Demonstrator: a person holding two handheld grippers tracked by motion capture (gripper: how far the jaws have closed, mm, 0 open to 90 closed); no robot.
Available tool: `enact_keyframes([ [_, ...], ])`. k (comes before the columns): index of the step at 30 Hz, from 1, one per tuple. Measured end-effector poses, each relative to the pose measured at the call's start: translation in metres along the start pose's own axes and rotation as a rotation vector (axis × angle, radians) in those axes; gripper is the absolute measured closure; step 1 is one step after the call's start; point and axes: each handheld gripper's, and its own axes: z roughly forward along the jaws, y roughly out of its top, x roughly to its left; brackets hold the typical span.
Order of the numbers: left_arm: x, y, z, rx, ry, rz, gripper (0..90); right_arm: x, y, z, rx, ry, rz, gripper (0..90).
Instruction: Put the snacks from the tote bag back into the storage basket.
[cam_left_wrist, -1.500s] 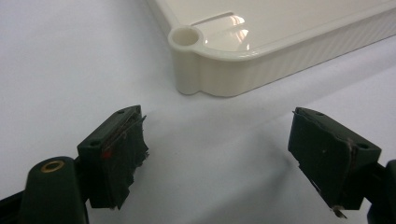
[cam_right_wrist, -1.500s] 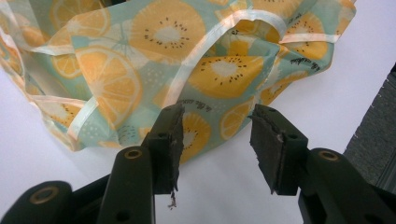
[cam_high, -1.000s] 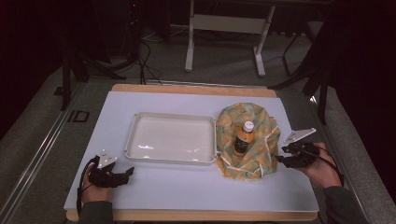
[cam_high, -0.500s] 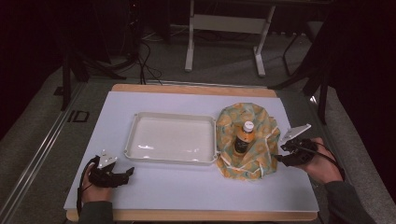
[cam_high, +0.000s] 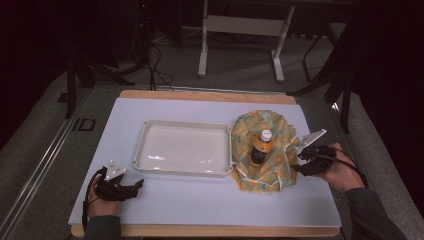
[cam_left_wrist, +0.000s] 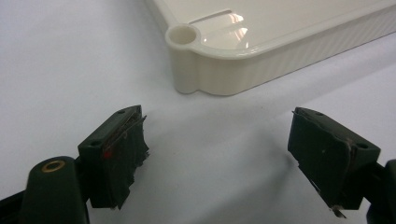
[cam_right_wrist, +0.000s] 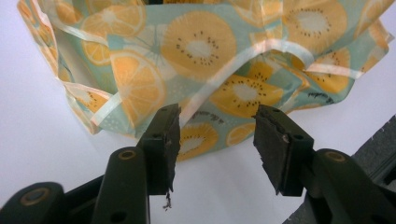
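A fruit-print cloth (cam_high: 280, 131) lies bunched around an upright bottle (cam_high: 261, 146) of dark drink with a white cap, right of a cream tray (cam_high: 182, 172). My right gripper (cam_high: 298, 162) sits at the cloth's right edge. Its jaws have just been opening. In the right gripper view the right gripper (cam_right_wrist: 217, 135) is open, with the cloth (cam_right_wrist: 196, 46) and its ribbon hem just beyond the tips and nothing pinched. My left gripper (cam_high: 137, 186) rests on the table at the front left. In its own view the left gripper (cam_left_wrist: 217, 140) is open and empty, facing the tray's corner (cam_left_wrist: 196, 60).
The white table top (cam_high: 210, 200) has a wooden edge at front and back. The tray holds nothing. Behind the table are a desk frame (cam_high: 240, 30) and cables on the grey floor.
The right gripper's jaws stand a little wider at the cloth's edge, and that hand has barely shifted. The left gripper, tray and bottle stayed put.
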Motion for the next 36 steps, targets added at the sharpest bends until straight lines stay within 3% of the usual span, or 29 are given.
enact_keyframes([
  [20,0.000,0.000,0.000,0.003,-0.001,0.001,19.1,-0.004,0.017,-0.007,0.017,0.027,-0.055,54.9],
  [36,-0.001,0.000,0.001,0.011,-0.002,0.008,19.2,-0.009,0.021,-0.010,0.051,0.018,-0.083,55.7],
])
